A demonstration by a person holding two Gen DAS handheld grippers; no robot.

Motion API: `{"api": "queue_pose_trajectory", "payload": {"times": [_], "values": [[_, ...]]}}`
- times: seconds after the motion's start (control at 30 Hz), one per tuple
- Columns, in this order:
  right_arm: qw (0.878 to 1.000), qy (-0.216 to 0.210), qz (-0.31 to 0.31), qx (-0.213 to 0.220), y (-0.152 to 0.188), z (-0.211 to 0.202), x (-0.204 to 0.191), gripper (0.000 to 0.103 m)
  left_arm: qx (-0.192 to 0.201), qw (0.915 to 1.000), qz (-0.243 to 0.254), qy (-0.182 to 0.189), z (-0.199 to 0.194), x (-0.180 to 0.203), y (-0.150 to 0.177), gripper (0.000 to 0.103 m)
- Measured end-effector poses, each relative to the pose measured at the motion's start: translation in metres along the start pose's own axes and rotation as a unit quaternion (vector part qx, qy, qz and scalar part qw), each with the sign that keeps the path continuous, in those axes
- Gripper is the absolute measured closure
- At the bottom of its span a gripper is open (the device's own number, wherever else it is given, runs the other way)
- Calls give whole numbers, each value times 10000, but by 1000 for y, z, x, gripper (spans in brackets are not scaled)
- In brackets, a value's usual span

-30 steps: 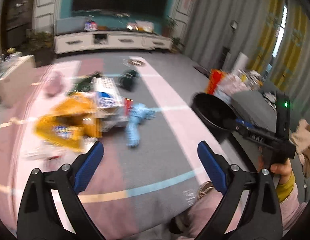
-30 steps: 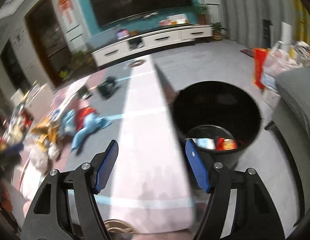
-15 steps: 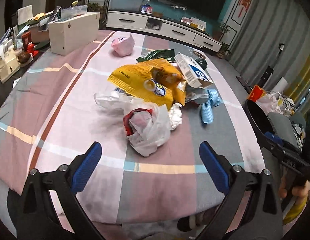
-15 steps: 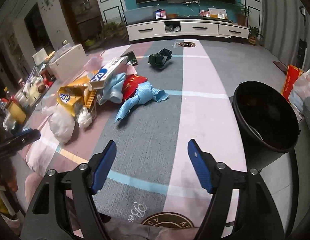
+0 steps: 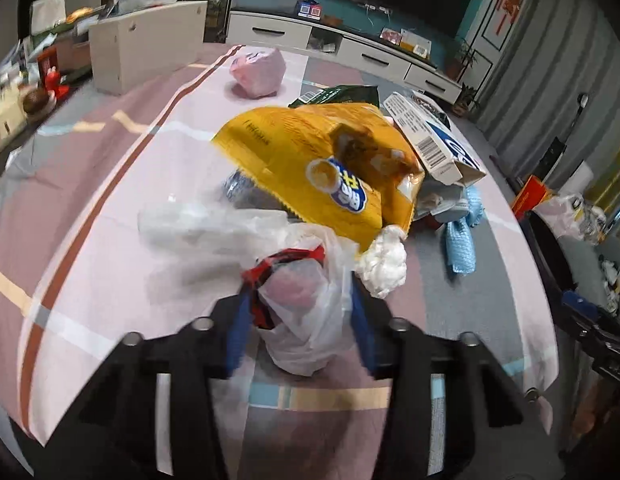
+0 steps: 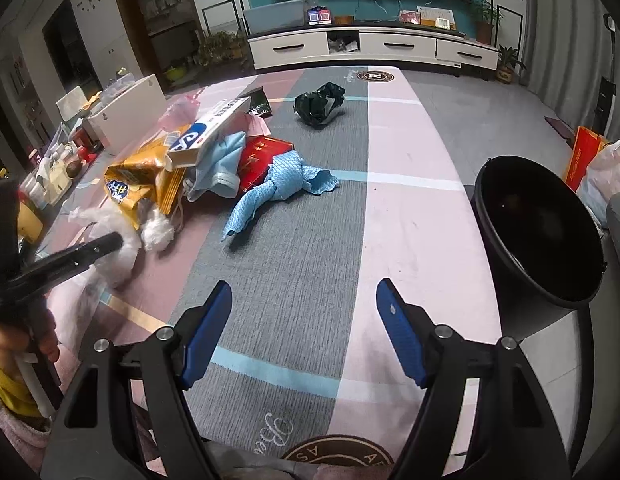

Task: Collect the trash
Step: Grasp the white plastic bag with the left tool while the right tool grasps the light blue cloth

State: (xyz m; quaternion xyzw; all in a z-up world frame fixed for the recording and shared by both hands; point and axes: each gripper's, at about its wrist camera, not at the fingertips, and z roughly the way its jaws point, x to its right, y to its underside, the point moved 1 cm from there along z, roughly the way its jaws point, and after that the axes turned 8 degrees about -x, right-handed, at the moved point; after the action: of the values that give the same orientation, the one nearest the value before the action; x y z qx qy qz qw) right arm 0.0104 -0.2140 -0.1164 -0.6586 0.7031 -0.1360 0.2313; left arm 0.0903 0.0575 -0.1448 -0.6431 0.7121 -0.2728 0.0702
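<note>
The left tool [image 5: 300, 332] is closing its jaws on a white plastic bag [image 5: 310, 300] with something red inside — the blue pads sit on both sides of the bag and touch it. The bag lies at the near end of the trash pile on the striped counter [image 5: 110, 184], just in front of a big yellow snack bag [image 5: 310, 160]. The right tool [image 6: 304, 332] hangs over bare cloth with its jaws wide apart — nothing between them. A black bin [image 6: 537, 240] stands beside the counter.
</note>
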Motion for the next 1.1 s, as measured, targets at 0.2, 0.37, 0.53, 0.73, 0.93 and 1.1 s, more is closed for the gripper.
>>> {"api": "queue_pose_trajectory", "payload": {"times": [0.2,0.37,0.53,0.73,0.93,1.1], "values": [[9994,-251,225,-100,-12,14,3,29,289,9976,224,587,-45,-6,7,78],[9966,-592,580,-44,-27,29,10,29,847,9913,84,1009,-87,-16,-2,77],[9958,-656,623,105,-52,47,10,29,1000,9888,86,1104,-90,-14,-14,75],[9977,-537,296,271,-84,67,1,34,905,9872,82,1314,-82,-6,-23,75],[9993,-366,16,90,-100,94,-6,46,839,9903,118,1103,-73,-3,-26,75],[9994,-266,-189,-80,-94,107,-12,77,755,9921,108,993,-67,-2,-24,75]]}}
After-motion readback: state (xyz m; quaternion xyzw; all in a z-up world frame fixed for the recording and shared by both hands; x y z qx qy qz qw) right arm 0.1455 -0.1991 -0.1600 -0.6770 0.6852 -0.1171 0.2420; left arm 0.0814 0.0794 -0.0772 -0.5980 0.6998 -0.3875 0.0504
